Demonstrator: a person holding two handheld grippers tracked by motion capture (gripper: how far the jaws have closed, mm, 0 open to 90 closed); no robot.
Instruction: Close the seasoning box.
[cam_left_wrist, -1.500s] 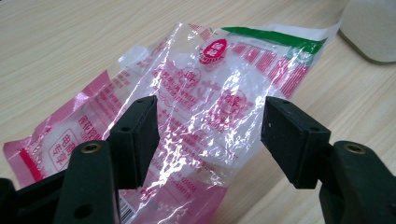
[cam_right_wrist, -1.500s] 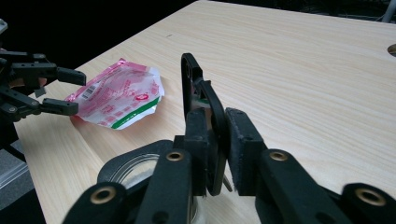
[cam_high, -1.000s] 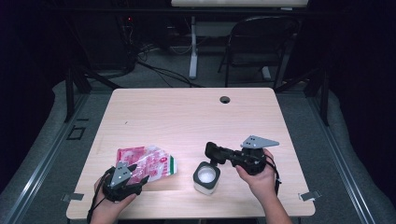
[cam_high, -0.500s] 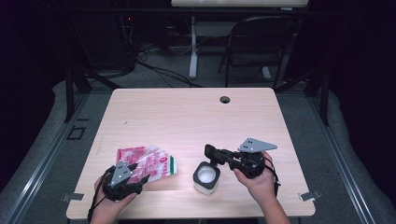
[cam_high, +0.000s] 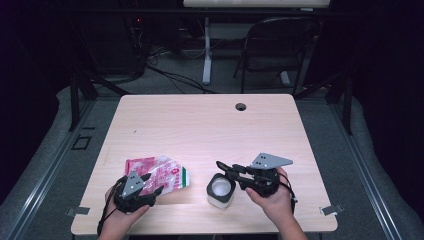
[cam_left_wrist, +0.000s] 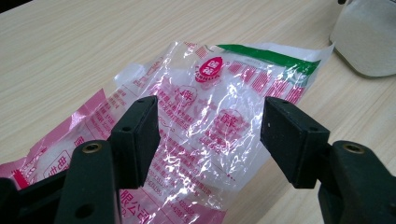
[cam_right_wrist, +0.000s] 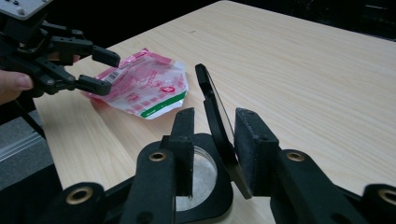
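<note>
Left gripper view, pouch (cam_left_wrist: 219, 126) between tool (cam_left_wrist: 210, 140) jaws

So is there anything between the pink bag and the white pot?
No. In the high view, bare table separates the pink bag from the white pot.

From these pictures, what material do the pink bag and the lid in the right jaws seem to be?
The pink bag: thin clear plastic film, glossy, judging by its creases and glints. The lid: probably hard black plastic, smooth and thin, keeping its flat shape while it stands hinged open over the container.
</note>
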